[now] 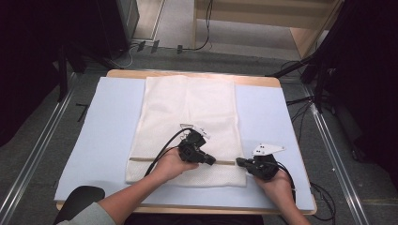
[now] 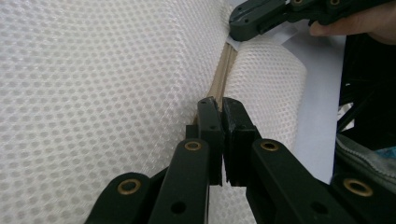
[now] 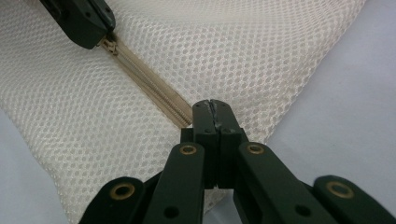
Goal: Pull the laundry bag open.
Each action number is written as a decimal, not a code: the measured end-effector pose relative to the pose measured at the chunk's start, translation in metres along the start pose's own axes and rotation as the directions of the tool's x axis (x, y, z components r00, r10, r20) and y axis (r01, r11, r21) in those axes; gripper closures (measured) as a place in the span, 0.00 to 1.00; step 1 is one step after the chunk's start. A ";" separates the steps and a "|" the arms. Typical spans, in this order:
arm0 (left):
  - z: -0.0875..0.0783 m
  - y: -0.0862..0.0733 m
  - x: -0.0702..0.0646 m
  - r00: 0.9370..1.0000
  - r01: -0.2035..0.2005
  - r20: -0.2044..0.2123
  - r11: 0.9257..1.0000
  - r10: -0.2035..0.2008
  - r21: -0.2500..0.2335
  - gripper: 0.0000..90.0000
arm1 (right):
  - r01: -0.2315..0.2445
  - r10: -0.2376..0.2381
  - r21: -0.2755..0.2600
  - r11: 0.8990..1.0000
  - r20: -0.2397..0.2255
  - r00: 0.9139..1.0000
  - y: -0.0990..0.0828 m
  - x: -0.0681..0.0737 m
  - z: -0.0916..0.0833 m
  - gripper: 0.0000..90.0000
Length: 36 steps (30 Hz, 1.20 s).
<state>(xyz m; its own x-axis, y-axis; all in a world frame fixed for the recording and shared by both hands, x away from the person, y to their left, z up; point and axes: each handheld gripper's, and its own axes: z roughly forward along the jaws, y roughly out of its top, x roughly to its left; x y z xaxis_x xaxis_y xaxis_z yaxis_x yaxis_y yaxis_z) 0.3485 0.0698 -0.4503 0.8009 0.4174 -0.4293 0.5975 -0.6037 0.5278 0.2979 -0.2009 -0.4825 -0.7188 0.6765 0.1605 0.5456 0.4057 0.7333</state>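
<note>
White mesh laundry bag lies flat mid-table on pale blue mat, its beige zipper running across the near end. Left gripper: jaws pinched together on the zipper pull, right of the bag's middle. Right gripper: jaws clamped on the zipper's right end at the bag's edge.

Two hand-held grippers, matte black throughout. Left gripper: boxy body, black cable looping off behind, pale plate on top. Right gripper: grey three-cornered plate above, black cable trailing back. Long flat linkage arms pinned with brass-ringed rivets, plain dark holes beside them. Blocky jaws with rubbery faces. Grey sleeve on left forearm; right forearm unsleeved.
</note>
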 end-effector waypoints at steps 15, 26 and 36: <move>-0.018 -0.010 0.007 1.000 0.023 -0.003 1.000 -0.023 -0.006 0.99 | 0.004 -0.004 -0.002 1.000 -0.004 1.000 0.000 -0.001 0.000 1.00; -0.038 -0.023 0.020 0.993 0.113 0.030 0.993 -0.112 -0.020 0.99 | 0.015 -0.015 0.000 1.000 -0.012 1.000 0.000 -0.002 0.000 1.00; -0.055 -0.032 0.026 0.987 0.160 0.037 0.986 -0.159 -0.035 0.99 | 0.034 -0.034 0.000 0.999 -0.023 0.999 0.000 -0.003 0.000 1.00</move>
<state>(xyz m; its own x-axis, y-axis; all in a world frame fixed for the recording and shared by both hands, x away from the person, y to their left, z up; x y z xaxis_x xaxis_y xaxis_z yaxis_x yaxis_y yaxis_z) 0.3526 0.1373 -0.4377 0.6938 0.4825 -0.5346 0.7191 -0.5051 0.4773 0.3003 -0.2031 -0.4828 -0.7465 0.6480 0.1511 0.5213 0.4285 0.7380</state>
